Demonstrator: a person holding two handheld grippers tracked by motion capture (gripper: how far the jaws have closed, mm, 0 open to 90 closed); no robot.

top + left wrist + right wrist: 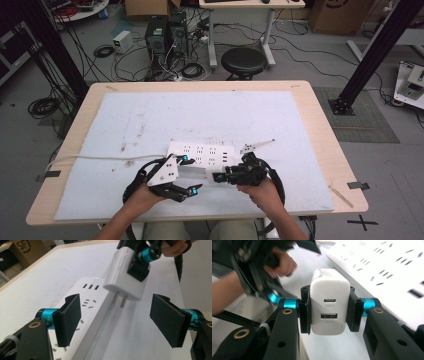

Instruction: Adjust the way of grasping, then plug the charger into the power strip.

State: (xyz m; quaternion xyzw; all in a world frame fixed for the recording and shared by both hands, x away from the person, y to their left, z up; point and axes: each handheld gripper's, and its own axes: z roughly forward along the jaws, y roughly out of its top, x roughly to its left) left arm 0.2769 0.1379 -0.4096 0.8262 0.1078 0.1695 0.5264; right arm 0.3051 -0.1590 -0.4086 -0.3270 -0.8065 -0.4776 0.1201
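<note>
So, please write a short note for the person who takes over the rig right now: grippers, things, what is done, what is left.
Right gripper: shut on the white charger, pads on its two sides, USB ports facing its camera.
Left gripper: open, nothing between the jaws, just beside the charger.
Charger: in the air beside the power strip, prongs bare and not in any socket.
Strip: flat on the white mat, cable running off to the left.
Done: charger is gripped.
Left: probably plug it into a strip socket.

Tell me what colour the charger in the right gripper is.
White charger, clearest in the right gripper view.
</note>
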